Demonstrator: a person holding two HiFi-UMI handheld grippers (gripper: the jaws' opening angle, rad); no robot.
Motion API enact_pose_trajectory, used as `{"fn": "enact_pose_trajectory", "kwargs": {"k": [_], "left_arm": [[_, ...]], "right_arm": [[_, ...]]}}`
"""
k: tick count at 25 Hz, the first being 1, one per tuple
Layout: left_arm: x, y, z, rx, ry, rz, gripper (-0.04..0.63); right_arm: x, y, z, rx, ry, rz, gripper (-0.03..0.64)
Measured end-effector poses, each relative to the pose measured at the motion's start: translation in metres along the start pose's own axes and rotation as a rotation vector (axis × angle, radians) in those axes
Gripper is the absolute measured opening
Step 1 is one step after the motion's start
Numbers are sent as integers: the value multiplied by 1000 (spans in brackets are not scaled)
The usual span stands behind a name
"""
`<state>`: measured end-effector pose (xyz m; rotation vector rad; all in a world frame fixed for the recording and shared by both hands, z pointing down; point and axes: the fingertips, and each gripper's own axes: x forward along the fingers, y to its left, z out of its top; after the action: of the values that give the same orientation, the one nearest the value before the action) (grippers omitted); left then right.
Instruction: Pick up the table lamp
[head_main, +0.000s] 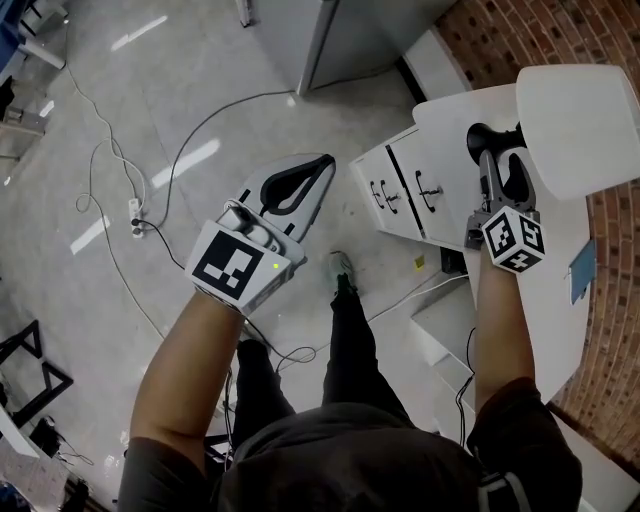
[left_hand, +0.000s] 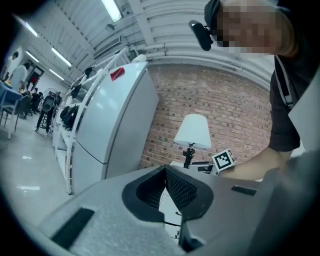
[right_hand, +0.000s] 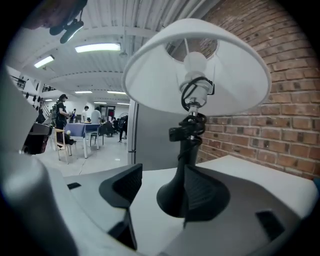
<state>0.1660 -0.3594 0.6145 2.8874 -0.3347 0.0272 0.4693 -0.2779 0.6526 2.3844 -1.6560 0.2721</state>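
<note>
The table lamp has a white shade (head_main: 580, 130) and a black stem and base (head_main: 480, 135); it stands on the white table (head_main: 450, 115) by the brick wall. In the right gripper view the shade (right_hand: 200, 70) fills the top and the black base (right_hand: 172, 200) sits between the jaws. My right gripper (head_main: 502, 165) (right_hand: 162, 175) is open: the left pad stands apart from the base and the right pad is close beside it. My left gripper (head_main: 300, 185) (left_hand: 165, 185) hangs over the floor left of the table, tips together with nothing in them. It faces the lamp (left_hand: 194, 131).
White drawer cabinets (head_main: 400, 190) stand under the table's left edge. A grey fridge (head_main: 350, 30) (left_hand: 110, 130) is behind them. Cables and a power strip (head_main: 135, 215) lie on the floor. A blue item (head_main: 582, 270) rests on the table near the brick wall (head_main: 610, 330).
</note>
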Motion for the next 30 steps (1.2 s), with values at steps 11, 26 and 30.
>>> {"fn": "enact_pose_trajectory", "kwargs": {"k": [11,26,30], "left_arm": [[38,-6,-22,-42,17,-19,-2],[54,-12,-14,-28,21,-37,-2],[44,-10,-1,-19,12,-23,-2]], "right_arm": [[43,-51,-3,1,-28,-69,275],[74,-38,9,54,11,81,109],[67,-26,21,28,24,97,107]]}}
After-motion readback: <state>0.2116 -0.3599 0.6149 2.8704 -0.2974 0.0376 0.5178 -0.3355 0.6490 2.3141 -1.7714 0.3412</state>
